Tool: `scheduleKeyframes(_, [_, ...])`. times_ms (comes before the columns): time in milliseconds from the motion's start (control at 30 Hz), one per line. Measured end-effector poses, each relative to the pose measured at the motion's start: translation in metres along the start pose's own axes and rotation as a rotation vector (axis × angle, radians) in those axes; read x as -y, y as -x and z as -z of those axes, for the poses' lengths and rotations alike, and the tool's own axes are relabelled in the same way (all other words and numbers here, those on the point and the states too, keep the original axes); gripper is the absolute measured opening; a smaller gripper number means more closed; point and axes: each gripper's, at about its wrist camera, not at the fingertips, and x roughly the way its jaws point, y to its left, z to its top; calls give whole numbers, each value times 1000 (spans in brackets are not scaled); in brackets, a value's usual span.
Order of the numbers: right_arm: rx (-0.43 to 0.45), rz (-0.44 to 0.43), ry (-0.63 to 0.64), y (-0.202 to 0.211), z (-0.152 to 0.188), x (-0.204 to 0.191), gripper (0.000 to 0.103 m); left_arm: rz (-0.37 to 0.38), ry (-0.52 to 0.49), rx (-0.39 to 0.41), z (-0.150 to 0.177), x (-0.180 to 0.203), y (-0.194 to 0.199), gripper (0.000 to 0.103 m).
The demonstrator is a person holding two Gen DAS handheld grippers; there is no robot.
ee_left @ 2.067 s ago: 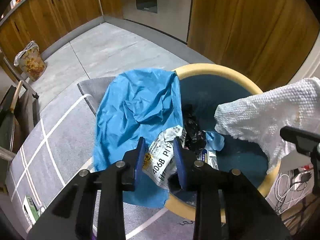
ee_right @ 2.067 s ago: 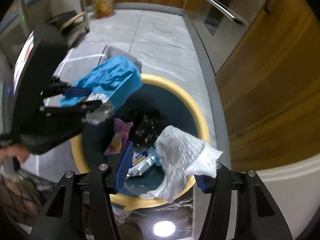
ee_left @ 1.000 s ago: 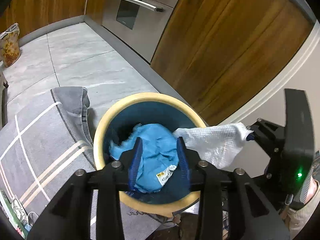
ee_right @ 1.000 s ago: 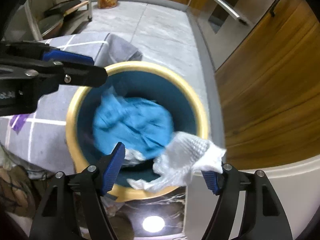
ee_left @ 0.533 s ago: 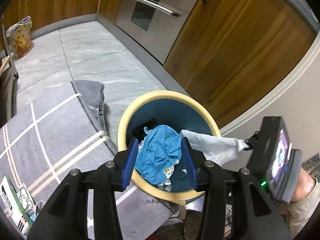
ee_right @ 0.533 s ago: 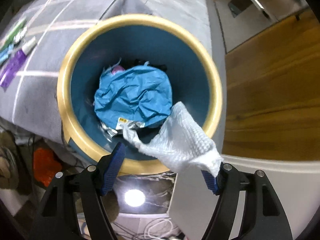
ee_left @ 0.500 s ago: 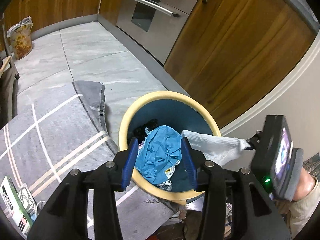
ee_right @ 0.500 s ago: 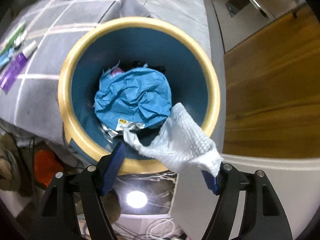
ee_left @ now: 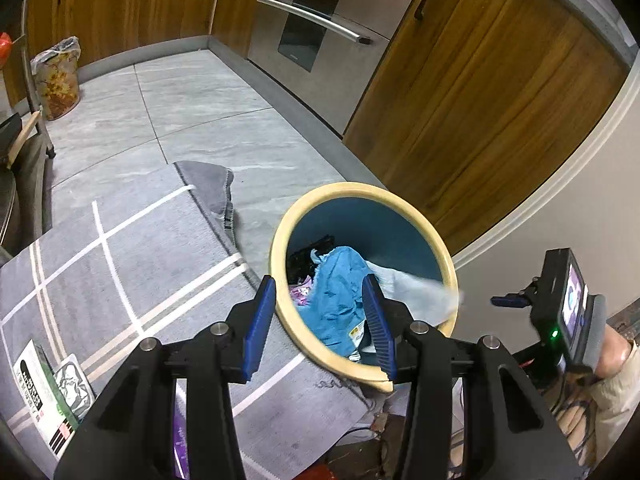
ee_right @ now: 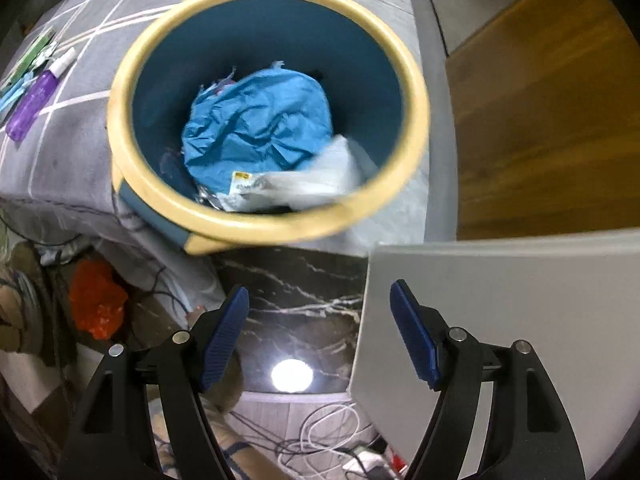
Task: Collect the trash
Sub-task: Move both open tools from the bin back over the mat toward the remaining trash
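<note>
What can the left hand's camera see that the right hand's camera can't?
Only the left wrist view shows the steel oven, the patterned bag by the cabinets and the right gripper. Only the right wrist view shows the purple bottle, something orange and white cables. Both show the bin, the blue wrapper, the white paper towel and the grey rug.

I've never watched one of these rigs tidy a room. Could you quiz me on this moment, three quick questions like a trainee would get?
1. True or false: the right gripper has something between its pads.
2. Which lies inside the bin? A) a purple bottle B) a crumpled blue sheet C) a saucepan
3. Fill in: a blurred white paper towel shows at the bin's ____.

Key: 1 false, its jaws stand open and empty. 2 B. 3 rim; whether it has settled inside cannot be told.
</note>
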Motion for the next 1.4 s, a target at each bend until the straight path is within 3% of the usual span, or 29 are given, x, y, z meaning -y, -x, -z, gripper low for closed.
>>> scheduleKeyframes(267, [138, -41, -64, 33, 5, 13, 74, -34, -9, 16, 8, -6, 17, 45])
scheduleKeyframes(367, [201, -69, -56, 49, -8, 4, 75, -72, -9, 31, 15, -16, 29, 54])
scheduleKeyframes(600, [298, -108, 20, 74, -51, -46, 75, -185, 39, 39, 43, -65, 58, 58])
scheduleKeyframes(767, [348, -165, 63, 87, -85, -93, 75, -293, 155, 28, 74, -122, 79, 63])
scheduleKeyframes(900, [361, -227, 67, 91, -106, -126, 75, -373, 278, 17, 98, -168, 91, 63])
scheduleKeyframes(1033, [346, -305, 49, 90, -126, -160, 75, -408, 371, 5, 112, -201, 94, 64])
scheduleKeyframes(1233, [321, -357, 41, 86, -144, -205, 75, -461, 451, -41, 118, -227, 79, 75])
scheduleKeyframes(1400, [293, -375, 29, 80, -154, -232, 75, -467, 522, -89, 123, -244, 63, 77])
